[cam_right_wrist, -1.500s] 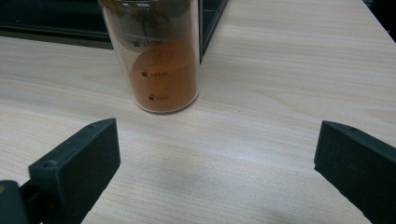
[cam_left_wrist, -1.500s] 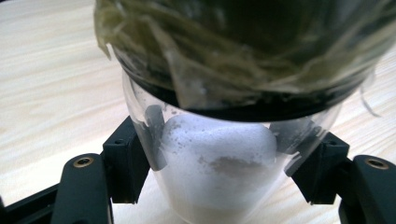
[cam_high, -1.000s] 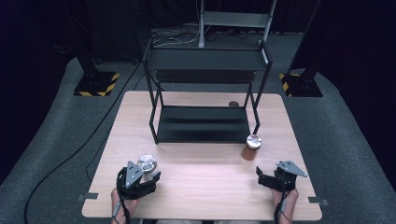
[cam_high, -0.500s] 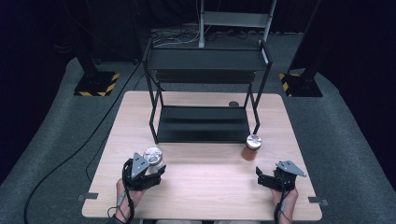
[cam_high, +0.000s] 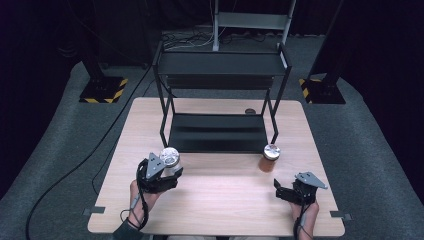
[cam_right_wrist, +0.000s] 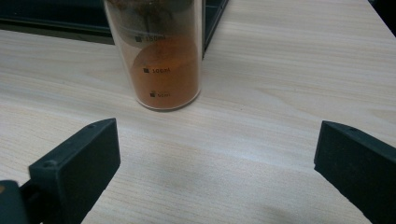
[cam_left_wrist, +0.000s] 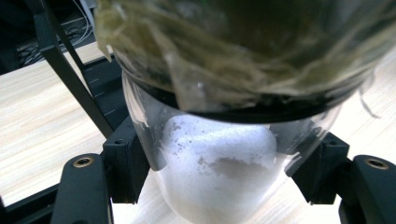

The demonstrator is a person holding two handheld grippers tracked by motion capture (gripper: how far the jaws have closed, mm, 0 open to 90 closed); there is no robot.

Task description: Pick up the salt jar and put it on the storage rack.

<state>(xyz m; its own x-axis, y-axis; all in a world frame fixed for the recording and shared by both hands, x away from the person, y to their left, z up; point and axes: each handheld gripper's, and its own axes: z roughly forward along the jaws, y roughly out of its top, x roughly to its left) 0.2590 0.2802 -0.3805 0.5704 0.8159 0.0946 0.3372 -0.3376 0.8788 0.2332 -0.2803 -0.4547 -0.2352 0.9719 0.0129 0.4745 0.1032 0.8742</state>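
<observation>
A clear jar (cam_left_wrist: 219,154) holding white powder sits between the jaws of my left gripper (cam_high: 162,175), which is shut on it; its silver lid (cam_high: 169,156) shows from above at the table's left front. A second jar (cam_high: 270,158) with orange-brown powder and a silver lid stands on the table by the rack's front right leg. In the right gripper view that jar (cam_right_wrist: 159,56) stands ahead and left of centre, apart from the jaws. My right gripper (cam_high: 292,191) is open near the front right edge, with nothing between its fingers.
A black two-level metal rack (cam_high: 220,100) stands at the middle back of the wooden table (cam_high: 225,210). A small dark round object (cam_high: 249,111) lies behind it. Black stands with striped bases (cam_high: 105,90) flank the table on the carpet.
My left gripper has carried the white-powder jar forward and slightly right, toward the rack. The right gripper has stayed in place.
</observation>
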